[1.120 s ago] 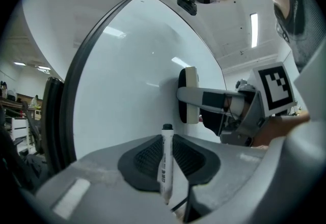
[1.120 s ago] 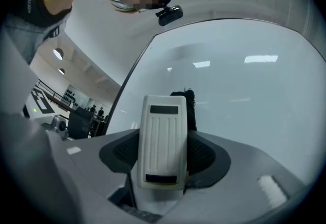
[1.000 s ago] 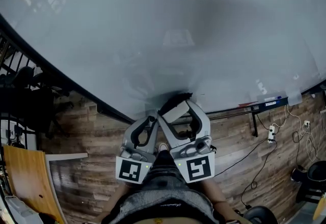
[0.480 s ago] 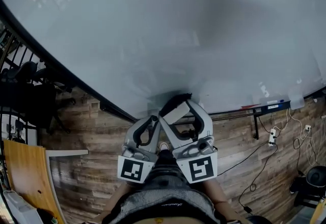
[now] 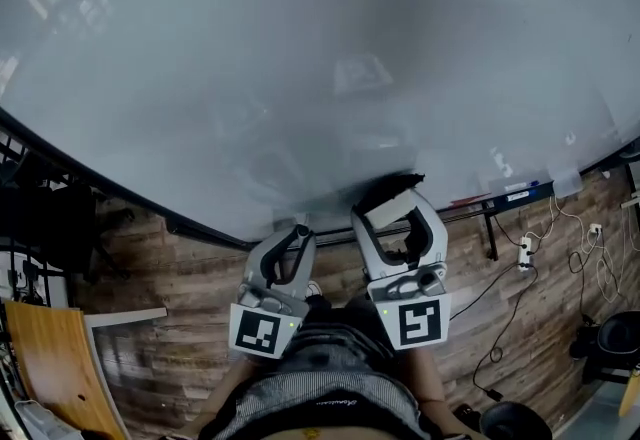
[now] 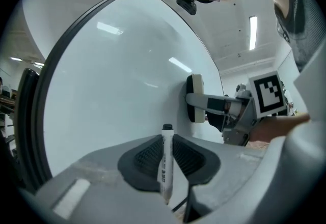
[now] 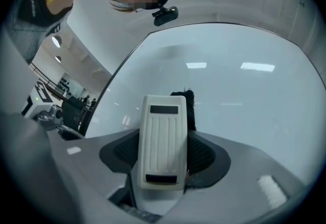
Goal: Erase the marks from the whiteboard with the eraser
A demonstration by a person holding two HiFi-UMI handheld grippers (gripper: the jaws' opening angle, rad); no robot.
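Right gripper point(image 7: 163, 152) jaws clamp eraser point(image 7: 162, 131), touching whiteboard point(image 7: 249, 106)

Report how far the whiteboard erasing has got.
Done: the whiteboard shows no marks in any view, only reflections and a shadow. In hand: the right gripper is shut on the eraser, its felt apparently against the board; the left gripper is shut on a marker. Left: nothing visible to wipe, though the board's edges run out of frame.

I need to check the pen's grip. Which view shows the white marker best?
The left gripper view: the white black-capped marker sits clamped between the left gripper's fingers. In the head view that gripper's body hides it; the right gripper view doesn't show it.
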